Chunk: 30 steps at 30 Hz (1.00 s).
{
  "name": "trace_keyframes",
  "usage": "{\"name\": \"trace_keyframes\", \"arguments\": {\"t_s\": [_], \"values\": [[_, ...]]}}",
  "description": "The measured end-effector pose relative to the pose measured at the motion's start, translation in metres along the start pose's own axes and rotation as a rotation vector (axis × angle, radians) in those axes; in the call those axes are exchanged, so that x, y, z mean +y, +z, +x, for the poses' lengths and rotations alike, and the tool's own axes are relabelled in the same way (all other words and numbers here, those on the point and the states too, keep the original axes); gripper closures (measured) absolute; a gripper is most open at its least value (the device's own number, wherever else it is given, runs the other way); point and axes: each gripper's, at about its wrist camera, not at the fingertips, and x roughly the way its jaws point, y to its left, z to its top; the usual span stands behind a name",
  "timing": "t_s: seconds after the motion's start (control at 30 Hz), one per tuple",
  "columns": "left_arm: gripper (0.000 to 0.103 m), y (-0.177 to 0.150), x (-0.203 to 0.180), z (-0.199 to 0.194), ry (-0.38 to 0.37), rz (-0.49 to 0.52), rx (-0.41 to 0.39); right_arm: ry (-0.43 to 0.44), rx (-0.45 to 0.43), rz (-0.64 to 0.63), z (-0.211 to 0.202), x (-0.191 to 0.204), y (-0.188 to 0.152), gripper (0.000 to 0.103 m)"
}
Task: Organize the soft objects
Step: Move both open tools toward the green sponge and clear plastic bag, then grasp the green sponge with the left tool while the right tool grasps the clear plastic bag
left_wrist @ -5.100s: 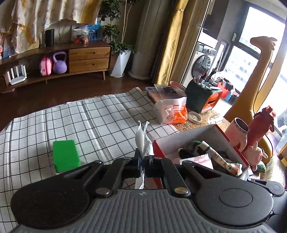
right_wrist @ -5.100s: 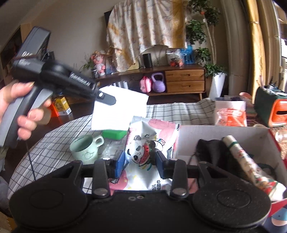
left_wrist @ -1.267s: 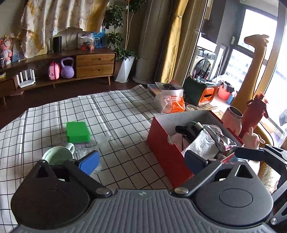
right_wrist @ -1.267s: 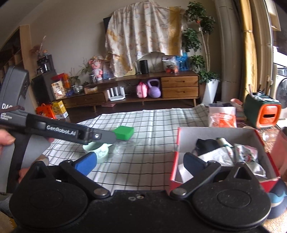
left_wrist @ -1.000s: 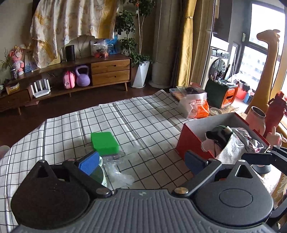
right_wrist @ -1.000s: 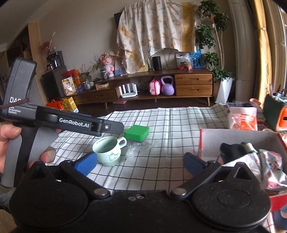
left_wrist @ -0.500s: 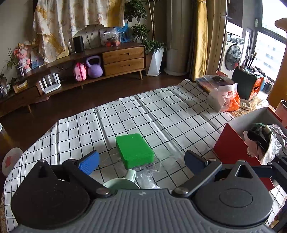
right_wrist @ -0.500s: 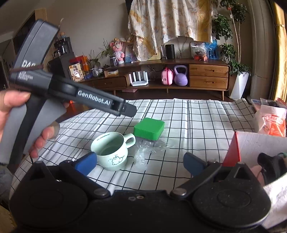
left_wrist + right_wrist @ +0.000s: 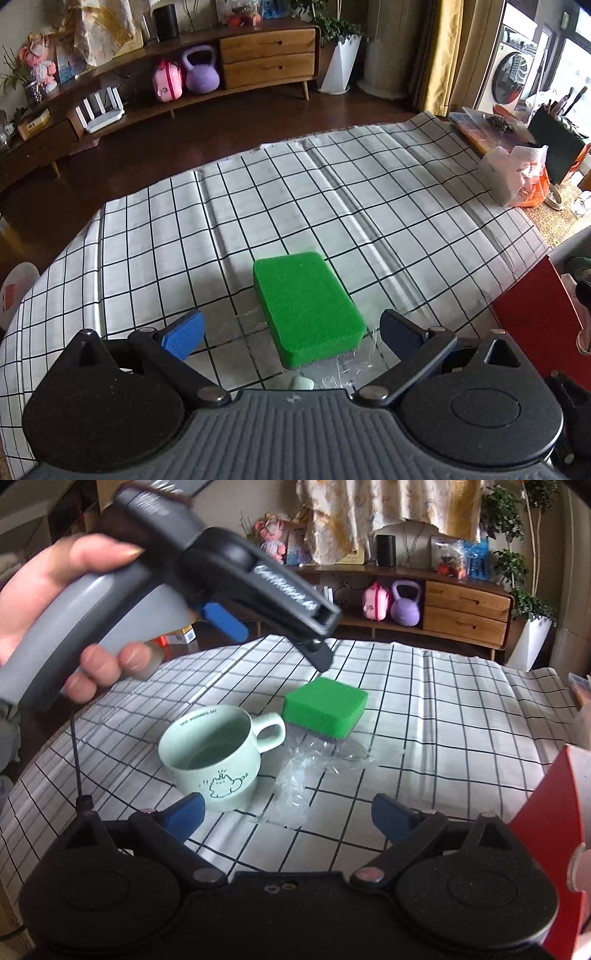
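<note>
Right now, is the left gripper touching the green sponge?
Apart. In the left wrist view the left gripper stands open, the sponge lying between its fingers with checked cloth showing on either side; the right wrist view shows it above the sponge.

Soft daylight from window (right side); fisheye-bent edges; motion-blurred hand.

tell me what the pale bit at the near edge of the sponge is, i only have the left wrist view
Observer: That is the handle of a mint mug, which stands upright beside the sponge.
Operator: is my hand-held gripper touching the sponge
Observer: No. The left hand-held gripper hangs above it, with a clear gap under its fingertip.
Operator: how far does the plastic go
Observer: The clear plastic wrap runs from the sponge out past the mug.
</note>
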Motion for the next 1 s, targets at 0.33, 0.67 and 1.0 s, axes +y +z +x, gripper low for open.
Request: {"name": "trace_keyframes", "arguments": {"t_s": [0.33, 0.67, 1.0], "values": [[0.001, 0.02, -0.01, 0.058, 0.034, -0.018, 0.106, 0.006, 0.047, -0.065, 0.039, -0.003, 0.001, 0.025], [0.001, 0.018, -0.015, 0.097, 0.068, -0.029, 0.189, 0.034, 0.067, -0.059, 0.07, -0.008, 0.001, 0.05], [0.025, 0.018, -0.018, 0.103, 0.08, -0.035, 0.181, 0.049, 0.052, -0.01, 0.076, -0.014, -0.002, 0.073]]}}
